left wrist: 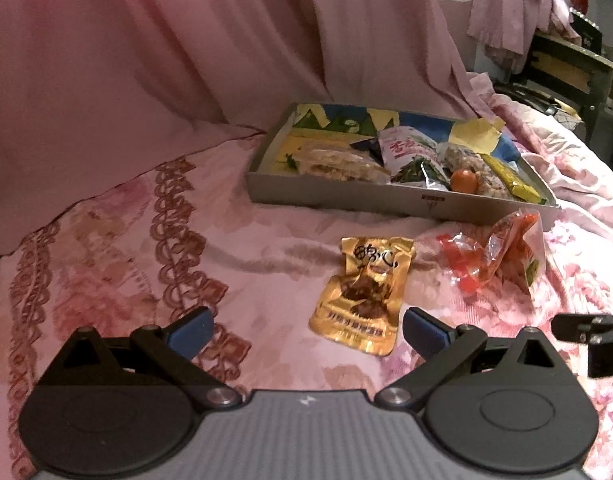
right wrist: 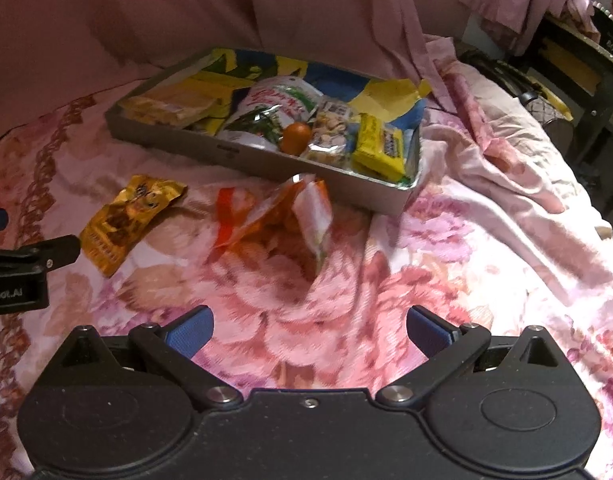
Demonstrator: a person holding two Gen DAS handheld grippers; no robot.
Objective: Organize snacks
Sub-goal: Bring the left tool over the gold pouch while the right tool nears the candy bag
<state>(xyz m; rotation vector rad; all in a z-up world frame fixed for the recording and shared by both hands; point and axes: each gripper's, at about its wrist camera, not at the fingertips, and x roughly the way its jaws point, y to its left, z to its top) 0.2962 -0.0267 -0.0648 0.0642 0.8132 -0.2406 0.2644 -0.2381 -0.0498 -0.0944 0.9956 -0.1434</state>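
Observation:
A grey shallow box (left wrist: 338,196) (right wrist: 178,142) on the pink bedspread holds several snack packets and a small orange fruit (left wrist: 463,180) (right wrist: 295,136). A gold foil packet (left wrist: 364,292) (right wrist: 126,222) lies on the bedspread in front of the box. An orange-and-clear snack bag (left wrist: 502,256) (right wrist: 282,216) lies to its right. My left gripper (left wrist: 306,332) is open and empty, just short of the gold packet. My right gripper (right wrist: 308,330) is open and empty, a little short of the orange bag.
A pink curtain (left wrist: 186,40) hangs behind the bed. Rumpled floral bedding (right wrist: 506,184) lies right of the box. A dark chair and furniture (left wrist: 566,68) stand at the far right. The right gripper's edge (left wrist: 594,332) shows in the left wrist view, the left gripper's (right wrist: 22,268) in the right wrist view.

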